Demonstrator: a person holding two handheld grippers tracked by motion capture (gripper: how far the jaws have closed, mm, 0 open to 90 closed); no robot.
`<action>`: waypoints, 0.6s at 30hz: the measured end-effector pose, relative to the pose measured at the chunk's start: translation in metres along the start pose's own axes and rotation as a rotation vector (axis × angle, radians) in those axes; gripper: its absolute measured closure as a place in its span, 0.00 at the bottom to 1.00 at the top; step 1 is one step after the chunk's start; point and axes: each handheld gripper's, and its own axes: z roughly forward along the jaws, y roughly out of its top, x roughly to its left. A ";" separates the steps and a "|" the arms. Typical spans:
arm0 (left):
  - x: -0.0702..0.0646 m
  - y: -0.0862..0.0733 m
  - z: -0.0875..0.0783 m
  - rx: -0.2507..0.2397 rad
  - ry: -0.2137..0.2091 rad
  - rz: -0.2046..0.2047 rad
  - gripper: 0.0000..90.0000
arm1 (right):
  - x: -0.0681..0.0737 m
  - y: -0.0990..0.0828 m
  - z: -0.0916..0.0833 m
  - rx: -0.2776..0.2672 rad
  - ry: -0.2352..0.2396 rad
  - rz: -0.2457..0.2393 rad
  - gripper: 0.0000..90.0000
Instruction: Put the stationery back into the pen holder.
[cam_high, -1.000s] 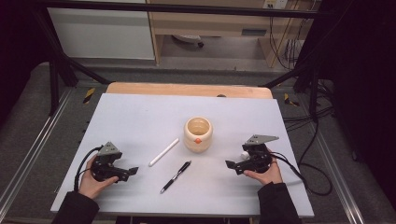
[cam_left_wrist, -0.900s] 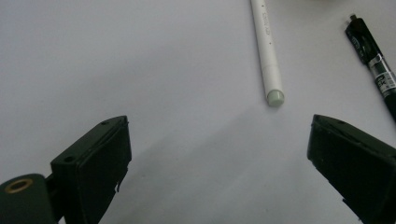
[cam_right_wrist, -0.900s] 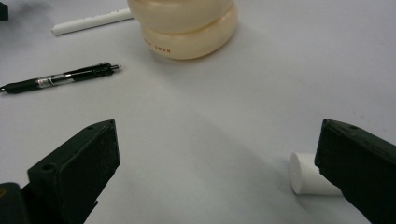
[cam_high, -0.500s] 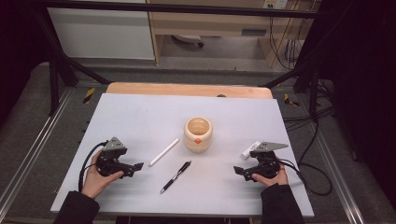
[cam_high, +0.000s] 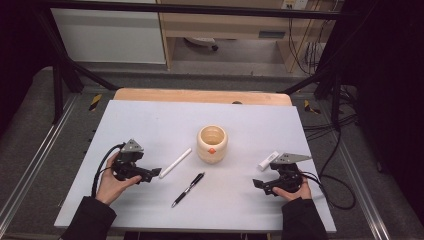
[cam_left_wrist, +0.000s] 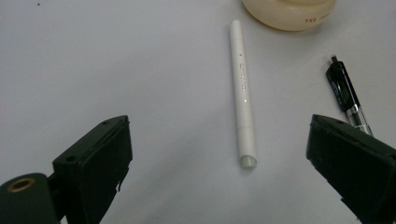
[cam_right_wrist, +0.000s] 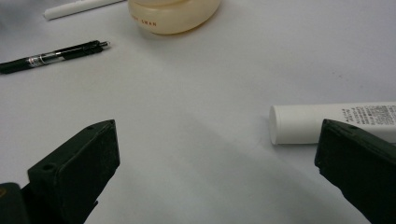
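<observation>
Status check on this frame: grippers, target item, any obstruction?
Left gripper open, aimed at white pen, not touching. Right gripper open beside white tube. Nothing between.

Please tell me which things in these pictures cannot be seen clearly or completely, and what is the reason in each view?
- Cream cup: its inside is too small to make out in the high view; both gripper views cut it off at the top edge.
- White tube: in the right gripper view the right jaw covers its far end, and its print is too small to read.
- Black pen: in the left gripper view a jaw hides its lower end.
- White stick: its embossed marking is too fine to read.
</observation>
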 end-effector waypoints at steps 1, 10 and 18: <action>-0.001 0.003 0.001 0.008 0.003 0.007 0.08 | 0.000 0.000 0.000 -0.001 -0.002 0.001 0.01; -0.010 0.026 0.015 0.043 0.009 0.031 0.09 | -0.001 -0.001 0.000 0.003 -0.006 -0.003 0.01; -0.019 0.044 0.032 0.088 0.009 0.055 0.11 | -0.002 -0.003 -0.002 0.001 -0.009 -0.004 0.01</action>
